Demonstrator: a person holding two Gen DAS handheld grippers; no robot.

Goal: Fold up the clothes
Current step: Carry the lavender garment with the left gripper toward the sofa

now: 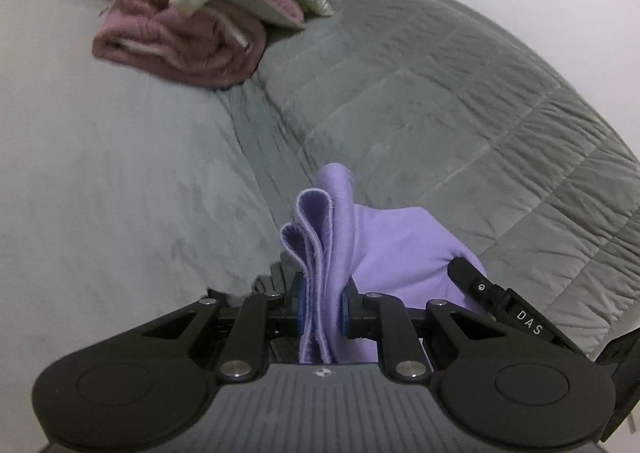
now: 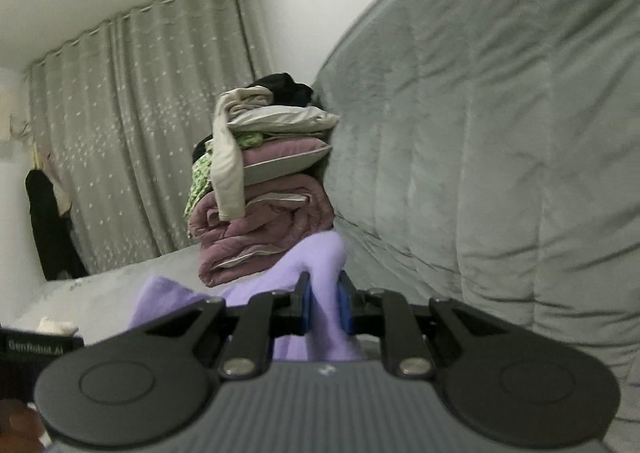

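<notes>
A lilac garment (image 1: 384,249) hangs between my two grippers above a grey bed. My left gripper (image 1: 324,305) is shut on a bunched, layered edge of it, folds standing up between the blue pads. The other gripper's black body (image 1: 504,305) shows at the right of the left wrist view, beside the cloth. In the right wrist view my right gripper (image 2: 324,307) is shut on another part of the lilac garment (image 2: 320,265), which drapes down to the left. Both grippers are lifted off the bed.
A pile of folded clothes (image 2: 264,189), mauve at the bottom with cream, green and black pieces on top, stands by the grey quilted headboard (image 2: 500,133); the same clothes pile (image 1: 192,33) is far ahead in the left view. Curtains (image 2: 140,133) hang behind.
</notes>
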